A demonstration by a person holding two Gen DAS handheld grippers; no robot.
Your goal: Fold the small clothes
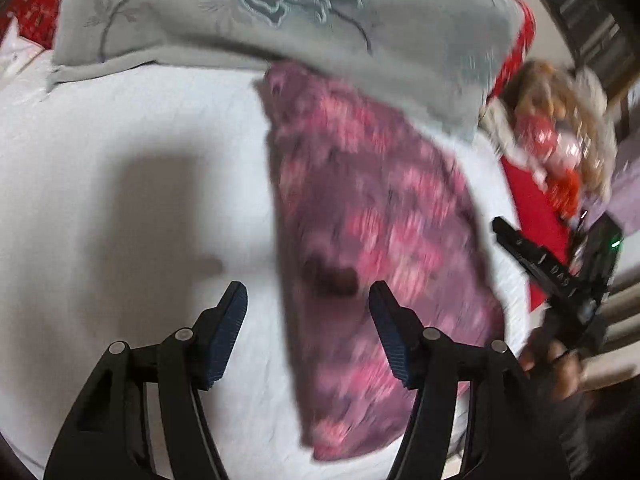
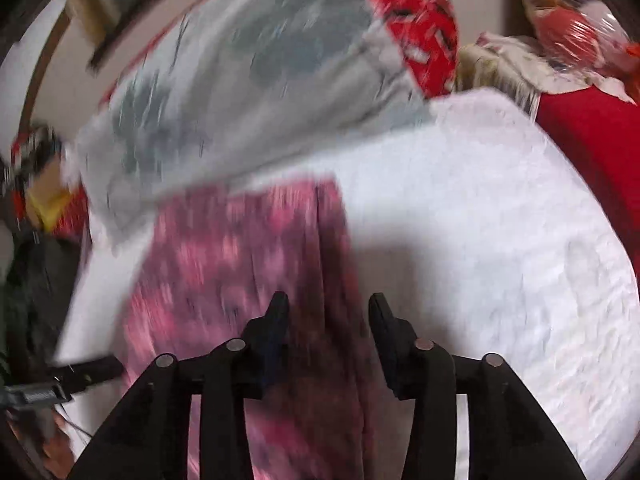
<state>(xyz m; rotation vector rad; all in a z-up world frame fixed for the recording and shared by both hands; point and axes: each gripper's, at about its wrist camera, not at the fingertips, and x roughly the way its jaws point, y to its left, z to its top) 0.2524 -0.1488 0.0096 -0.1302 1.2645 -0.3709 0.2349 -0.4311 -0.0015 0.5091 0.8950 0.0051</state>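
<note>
A pink and purple patterned garment (image 1: 372,240) lies in a long strip on the white bed sheet (image 1: 120,200). My left gripper (image 1: 308,300) is open and empty, hovering over the garment's left edge. In the right wrist view the same garment (image 2: 224,264) runs under my right gripper (image 2: 328,312), which is open and empty above the garment's right edge. The right gripper also shows at the right edge of the left wrist view (image 1: 552,272). Both views are motion-blurred.
A grey pillow with a flower print (image 1: 280,20) lies at the far side, overlapping the garment's top end. Red bedding (image 1: 532,216) and a plastic-wrapped bundle (image 1: 560,140) sit to the right. The white sheet (image 2: 500,240) spreads to the right of the garment.
</note>
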